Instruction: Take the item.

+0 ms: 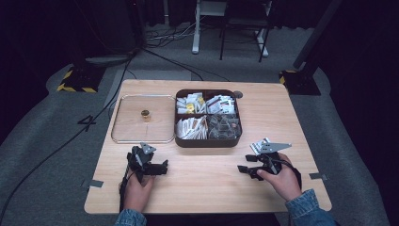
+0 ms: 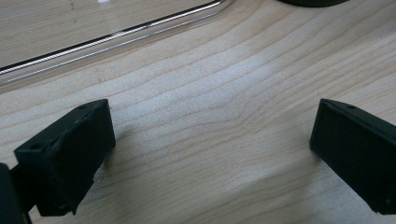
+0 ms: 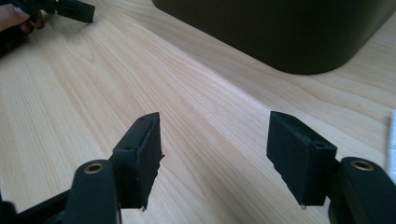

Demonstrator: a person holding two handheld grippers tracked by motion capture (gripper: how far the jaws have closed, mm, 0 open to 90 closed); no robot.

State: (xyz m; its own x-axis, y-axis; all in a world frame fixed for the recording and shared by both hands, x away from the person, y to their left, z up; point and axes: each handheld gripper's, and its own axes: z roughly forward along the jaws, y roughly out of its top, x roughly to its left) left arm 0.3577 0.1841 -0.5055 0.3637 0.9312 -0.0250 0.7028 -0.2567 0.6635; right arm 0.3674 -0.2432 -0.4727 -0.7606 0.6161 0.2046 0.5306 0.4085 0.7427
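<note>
On desk, near edge, we hold left tongs (image 1: 162,167) and right tongs (image 1: 243,169) agape, empty. Compartment box (image 1: 207,141) of packets sits far-centre, glass lid (image 1: 141,118) left. Risk: careless reach shoves box, scatters packets.

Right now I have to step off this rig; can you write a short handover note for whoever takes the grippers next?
Left gripper: open, nothing between its jaws, low over bare wood near the front edge of the clear lid.
Right gripper: open and empty, low over the table, in front of the brown box's right corner.
Things: the box sits mid-table with four compartments full of packets. Its lid lies flat to the box's left, knob up, apart from it.
Done: the lid is off and set aside.
Left: nothing is gripped yet; the packets look untouched, and putting the lid back on probably comes last.
</note>
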